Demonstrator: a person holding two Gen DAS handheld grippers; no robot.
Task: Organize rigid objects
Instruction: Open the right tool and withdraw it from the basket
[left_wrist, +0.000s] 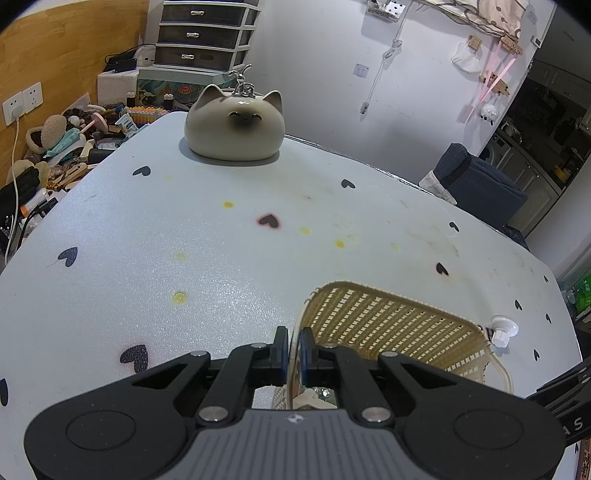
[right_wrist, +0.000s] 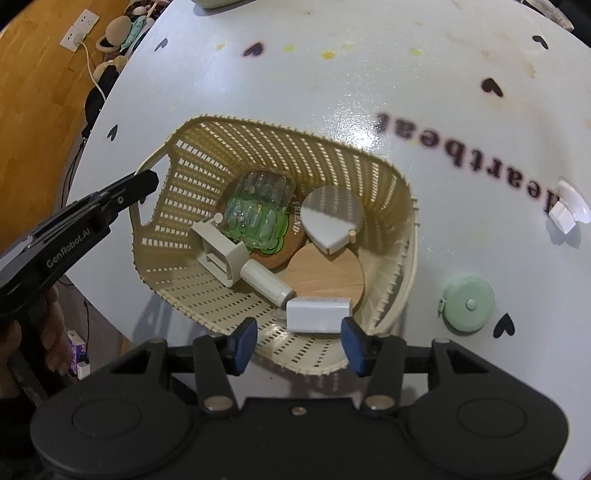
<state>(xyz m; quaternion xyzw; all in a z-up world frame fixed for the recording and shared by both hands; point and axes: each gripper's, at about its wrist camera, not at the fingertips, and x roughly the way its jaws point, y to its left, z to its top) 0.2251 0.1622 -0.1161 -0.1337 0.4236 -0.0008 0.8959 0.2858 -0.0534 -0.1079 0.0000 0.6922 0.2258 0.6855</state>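
Observation:
A cream woven basket (right_wrist: 207, 155) sits on the white table, and my left gripper (left_wrist: 294, 347) is shut on its handle (left_wrist: 295, 332) at its left end; the left gripper also shows in the right wrist view (right_wrist: 147, 181). In the basket lie a green transparent piece (right_wrist: 258, 210), a white teardrop-shaped piece (right_wrist: 330, 218), a cream hook with a cylinder (right_wrist: 236, 262), a round wooden coaster (right_wrist: 325, 273) and a white box (right_wrist: 317, 308). My right gripper (right_wrist: 299, 341) is open and empty, just above the basket's near rim over the white box.
A mint round tape measure (right_wrist: 468, 304) and a white suction hook (right_wrist: 569, 208) lie on the table right of the basket. A ceramic cat figure (left_wrist: 234, 123) stands at the far edge. Clutter (left_wrist: 70, 144) and drawers (left_wrist: 205, 33) lie beyond the table's left side.

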